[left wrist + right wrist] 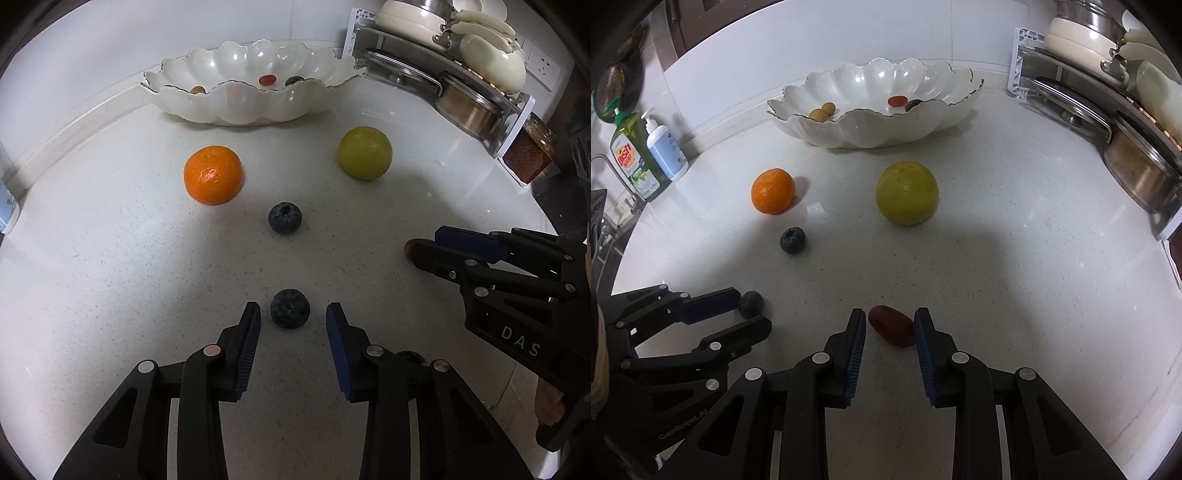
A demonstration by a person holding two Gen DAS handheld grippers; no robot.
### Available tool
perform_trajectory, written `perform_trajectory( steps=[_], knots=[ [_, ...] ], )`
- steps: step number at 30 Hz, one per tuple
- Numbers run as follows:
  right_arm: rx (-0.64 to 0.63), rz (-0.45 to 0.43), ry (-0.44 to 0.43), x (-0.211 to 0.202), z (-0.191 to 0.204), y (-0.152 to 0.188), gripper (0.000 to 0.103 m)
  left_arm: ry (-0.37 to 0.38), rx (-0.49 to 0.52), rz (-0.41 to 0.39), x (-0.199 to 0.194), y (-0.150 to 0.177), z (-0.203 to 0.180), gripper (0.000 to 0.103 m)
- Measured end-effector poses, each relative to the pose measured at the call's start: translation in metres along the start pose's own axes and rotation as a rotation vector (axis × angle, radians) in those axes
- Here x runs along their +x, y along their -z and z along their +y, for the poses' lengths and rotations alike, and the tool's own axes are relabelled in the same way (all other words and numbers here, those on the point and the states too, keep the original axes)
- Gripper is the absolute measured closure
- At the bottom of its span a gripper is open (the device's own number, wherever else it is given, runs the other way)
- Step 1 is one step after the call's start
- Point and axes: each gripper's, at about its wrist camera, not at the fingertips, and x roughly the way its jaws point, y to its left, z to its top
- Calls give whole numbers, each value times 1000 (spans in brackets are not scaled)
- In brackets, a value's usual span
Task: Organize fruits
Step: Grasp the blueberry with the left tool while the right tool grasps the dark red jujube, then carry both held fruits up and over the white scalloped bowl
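Note:
My left gripper (293,314) is open, its jaws either side of a blueberry (290,308) on the white counter; the same gripper (753,308) and berry (751,304) show in the right wrist view. My right gripper (890,323) is open around a dark red grape (891,326); it appears in the left wrist view (421,247) with the grape tip (408,248) peeking out. A second blueberry (284,217), a mandarin (214,174) and a yellow-green fruit (365,153) lie farther back. A white scalloped bowl (255,107) holds several small fruits.
A rack of pots and lids (461,74) stands at the back right, with a jar (528,151) beside it. Dish soap bottles (646,155) and a sink tap (613,177) are at the left. A wall runs behind the bowl.

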Motion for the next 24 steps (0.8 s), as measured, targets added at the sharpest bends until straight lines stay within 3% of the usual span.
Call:
perform_trajectory(
  steps=[6,8,13,24],
  knots=[
    [-7,-4,5,0,1,0,76,1,-5,-1,1,-2,1,78],
    [-8,-8,10,0,1,0,81,2,-9,0,1,-2,1,80],
    [-8,-22,12,-4,1,-1,86,8,-19,-5,-3,-3,2,80],
    [-28,-6,17,-2,3,2,84,8,-26,-12,-8,1,4,80]
  ],
)
